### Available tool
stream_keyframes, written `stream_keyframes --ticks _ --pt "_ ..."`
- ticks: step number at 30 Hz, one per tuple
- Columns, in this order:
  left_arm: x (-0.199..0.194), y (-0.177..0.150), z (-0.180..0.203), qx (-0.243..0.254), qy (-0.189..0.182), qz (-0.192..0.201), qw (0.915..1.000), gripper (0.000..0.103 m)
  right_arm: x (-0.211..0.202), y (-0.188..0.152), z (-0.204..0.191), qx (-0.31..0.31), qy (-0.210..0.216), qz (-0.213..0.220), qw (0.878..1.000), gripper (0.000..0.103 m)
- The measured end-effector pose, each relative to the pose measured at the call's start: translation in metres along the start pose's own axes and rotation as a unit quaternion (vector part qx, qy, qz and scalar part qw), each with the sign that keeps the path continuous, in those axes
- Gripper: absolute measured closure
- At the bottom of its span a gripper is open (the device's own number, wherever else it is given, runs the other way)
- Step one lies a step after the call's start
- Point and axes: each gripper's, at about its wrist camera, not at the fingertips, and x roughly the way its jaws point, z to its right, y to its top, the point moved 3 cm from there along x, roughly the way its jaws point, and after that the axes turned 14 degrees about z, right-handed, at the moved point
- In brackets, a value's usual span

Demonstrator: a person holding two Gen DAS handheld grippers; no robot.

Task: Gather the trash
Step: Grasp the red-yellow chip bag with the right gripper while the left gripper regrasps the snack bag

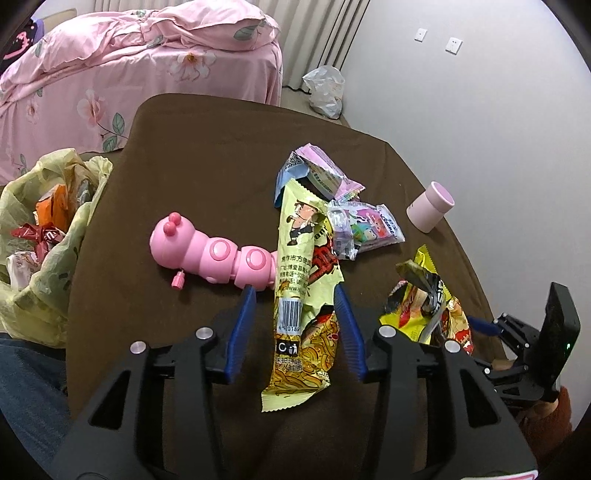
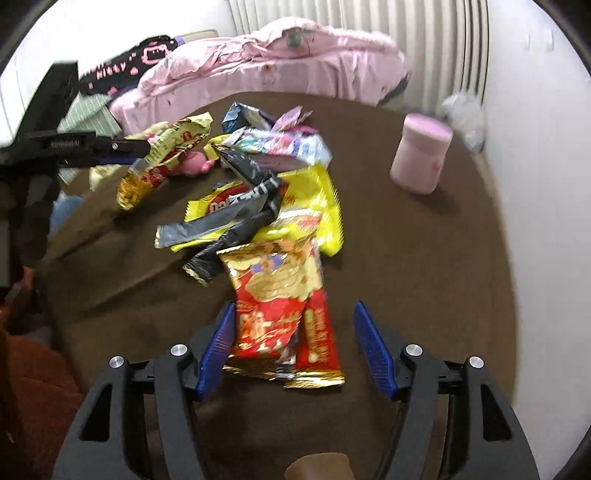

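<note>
Brown cloth [image 1: 207,155] over a table, bedroom setting, pink bed [image 1: 110,74] behind.

Near, left wrist view: left gripper [image 1: 295,291] angled down over the cloth, blue fingers [image 1: 242,325] spread partway. Long yellow-green noodle wrapper [image 1: 295,295] lying lengthwise between them, gap visible on the left side, right pad just beside the wrapper's edge; not pinched. Wrapper's far end resting over the tail of a pink caterpillar toy [image 1: 218,254]. Beyond that, small clear snack packet [image 1: 365,229] and purple-blue wrappers [image 1: 317,173] piled together, touching the yellow-green one. Yellow trash bag [image 1: 44,229] at the left table edge, open, already holding red and orange wrappers. Pink cup [image 1: 430,210] on its side toward the right, apart from the pile. White plastic bag [image 1: 325,90] on the floor by the wall, far back.

Near, right wrist view, somewhat blurred: right gripper [image 2: 295,314] spread wide, nothing pinched. Red-and-gold snack bag [image 2: 280,310] lying flat on the cloth between the fingers [image 2: 218,343], left pad close against its edge, right pad clearly apart from it. Farther out, black crumpled wrapper [image 2: 236,214] lying over a bright yellow bag [image 2: 317,206], both touching the red-and-gold bag's far end. Then the noodle wrapper, toy and purple wrappers, with the other gripper coming in from the left. Pink cup standing off to the right, well apart. Bed and curtain [image 2: 369,22] at the back.
</note>
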Motion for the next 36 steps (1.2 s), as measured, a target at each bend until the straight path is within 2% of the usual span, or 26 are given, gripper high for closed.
stream_keyframes --ticks 2,5,6,8,11,15,18,21,25,26,28,30,33,36 --pt "0.0 0.0 -0.001 -0.001 0.002 0.001 1.0 0.06 0.001 0.0 0.003 0.024 0.005 -0.003 1.0 0.041" --pt "-0.001 0.0 0.0 0.002 0.002 0.002 1.0 0.059 0.0 -0.001 0.0 0.02 -0.006 -0.003 1.0 0.041" --pt "-0.002 -0.001 0.0 0.003 0.002 0.003 1.0 0.059 -0.002 -0.002 -0.002 0.021 -0.008 0.0 1.0 0.046" --pt "-0.004 0.0 0.0 0.005 0.002 0.005 1.0 0.058 -0.007 -0.004 -0.006 0.021 -0.006 0.016 1.0 0.066" --pt "-0.006 -0.001 0.0 0.008 0.003 0.007 0.9999 0.055 -0.015 0.0 -0.012 0.013 -0.005 0.039 0.999 0.076" --pt "-0.005 0.002 0.002 0.011 -0.002 0.006 0.9999 0.055 -0.02 0.01 -0.014 0.006 -0.007 0.061 0.998 0.076" --pt "0.001 0.018 0.007 0.024 -0.025 0.003 0.9994 0.055 -0.023 0.02 -0.014 0.009 0.0 0.078 0.997 0.076" --pt "0.019 0.036 0.006 0.038 -0.031 -0.004 0.9988 0.054 -0.023 0.028 -0.016 0.012 0.005 0.093 0.996 0.076" --pt "0.064 0.054 -0.007 0.005 -0.039 -0.053 0.9978 0.055 -0.02 0.034 -0.022 0.004 0.009 0.098 0.995 0.076" --pt "0.074 0.055 -0.011 -0.013 -0.047 -0.07 0.9963 0.056 -0.019 0.035 -0.024 -0.002 0.007 0.097 0.995 0.076" --pt "0.083 0.055 -0.014 -0.035 -0.061 -0.09 0.9935 0.076 -0.019 0.036 -0.028 -0.018 0.003 0.098 0.995 0.076" --pt "0.076 0.057 -0.011 -0.037 -0.068 -0.081 0.9937 0.08 -0.021 0.037 -0.027 -0.023 0.0 0.102 0.995 0.076" --pt "0.047 0.061 -0.005 -0.029 -0.069 -0.036 0.9965 0.08 -0.023 0.041 -0.021 -0.013 -0.003 0.108 0.994 0.076" --pt "0.001 0.068 0.003 0.001 -0.041 0.046 0.9981 0.08 -0.024 0.047 -0.019 -0.012 -0.007 0.12 0.993 0.076"
